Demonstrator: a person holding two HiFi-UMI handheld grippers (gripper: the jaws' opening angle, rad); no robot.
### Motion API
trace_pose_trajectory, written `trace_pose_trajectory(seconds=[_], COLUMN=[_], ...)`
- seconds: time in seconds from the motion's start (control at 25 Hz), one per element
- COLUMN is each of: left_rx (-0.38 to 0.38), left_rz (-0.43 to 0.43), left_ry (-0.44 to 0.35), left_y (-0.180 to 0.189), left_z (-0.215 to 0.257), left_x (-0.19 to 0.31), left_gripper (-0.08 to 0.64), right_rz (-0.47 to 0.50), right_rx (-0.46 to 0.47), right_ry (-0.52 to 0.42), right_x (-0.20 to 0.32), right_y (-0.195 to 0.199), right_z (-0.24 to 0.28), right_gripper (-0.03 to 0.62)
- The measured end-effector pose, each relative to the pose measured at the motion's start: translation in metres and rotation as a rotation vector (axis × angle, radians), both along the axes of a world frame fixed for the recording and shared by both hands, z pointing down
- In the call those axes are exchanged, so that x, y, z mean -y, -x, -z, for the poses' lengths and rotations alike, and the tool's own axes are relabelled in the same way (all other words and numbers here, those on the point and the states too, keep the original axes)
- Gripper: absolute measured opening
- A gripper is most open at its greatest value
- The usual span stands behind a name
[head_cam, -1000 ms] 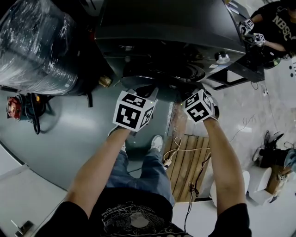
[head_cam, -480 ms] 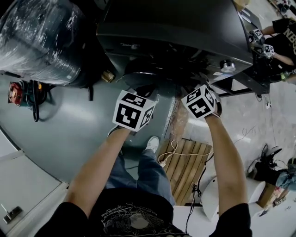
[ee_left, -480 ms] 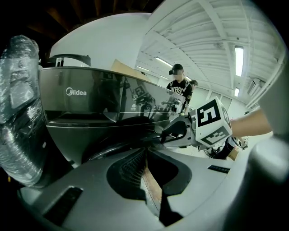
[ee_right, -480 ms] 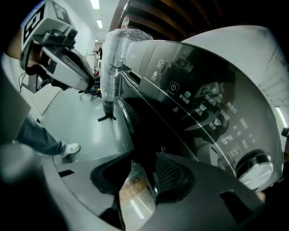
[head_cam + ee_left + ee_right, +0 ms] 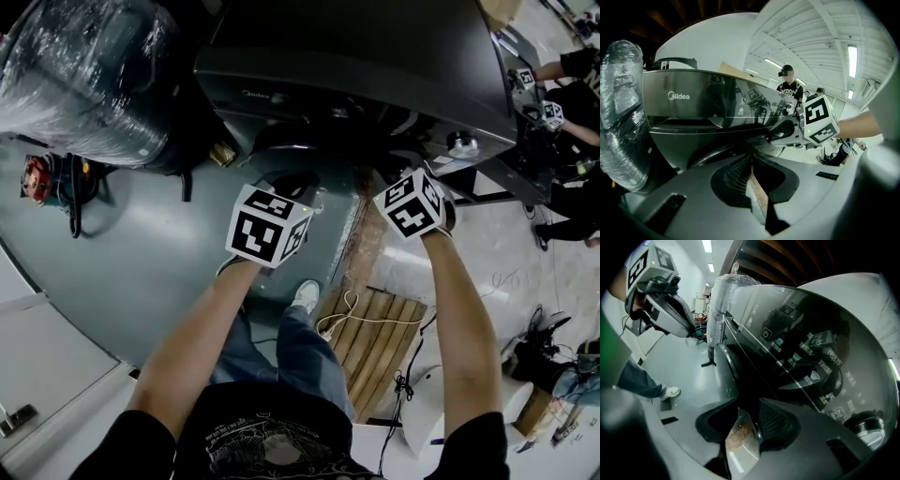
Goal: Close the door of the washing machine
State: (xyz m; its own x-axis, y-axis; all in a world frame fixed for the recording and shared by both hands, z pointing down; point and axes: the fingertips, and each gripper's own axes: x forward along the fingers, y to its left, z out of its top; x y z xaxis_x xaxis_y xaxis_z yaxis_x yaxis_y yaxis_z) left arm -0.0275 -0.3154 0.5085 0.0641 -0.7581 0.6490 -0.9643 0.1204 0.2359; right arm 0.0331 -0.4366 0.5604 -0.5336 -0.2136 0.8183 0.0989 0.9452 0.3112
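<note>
The big dark washing machine (image 5: 356,56) stands at the top of the head view, on the grey floor (image 5: 141,262). Left of it is a big bundle (image 5: 84,75) wrapped in shiny plastic. The round door (image 5: 300,150) sits low on the front of the machine, under the shiny panel (image 5: 703,98), just ahead of the 2 tongs. I cannot tell if it is shut all the way. A wooden pallet (image 5: 375,337) lies on the floor by the person's right arm (image 5: 459,319). The left tongs (image 5: 751,161) point at the door with only a thin gap between the jaws and nothing in it. The right tongs (image 5: 739,414) are wider apart, have just been closing a bit, and hold nothing. A white shoe (image 5: 305,295) stands on the floor beside the pallet.
</note>
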Motion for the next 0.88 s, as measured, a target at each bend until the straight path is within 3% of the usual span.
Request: trace_pose_trajectory(seconds=[0.4, 0.88], left_rx=[0.002, -0.012], left_rz=[0.021, -0.004], left_ry=[0.001, 0.01], left_y=[0.005, -0.006], left_z=[0.0, -0.011], left_x=[0.004, 0.015], left_gripper=[0.037, 0.037], right_rz=[0.03, -0.102], right_rx=[0.059, 0.081], right_ry=[0.082, -0.085], right_x=[0.002, 0.008], right_y=[-0.001, 0.002], right_z=[0.004, 0.005], right_gripper=[0.14, 0.141])
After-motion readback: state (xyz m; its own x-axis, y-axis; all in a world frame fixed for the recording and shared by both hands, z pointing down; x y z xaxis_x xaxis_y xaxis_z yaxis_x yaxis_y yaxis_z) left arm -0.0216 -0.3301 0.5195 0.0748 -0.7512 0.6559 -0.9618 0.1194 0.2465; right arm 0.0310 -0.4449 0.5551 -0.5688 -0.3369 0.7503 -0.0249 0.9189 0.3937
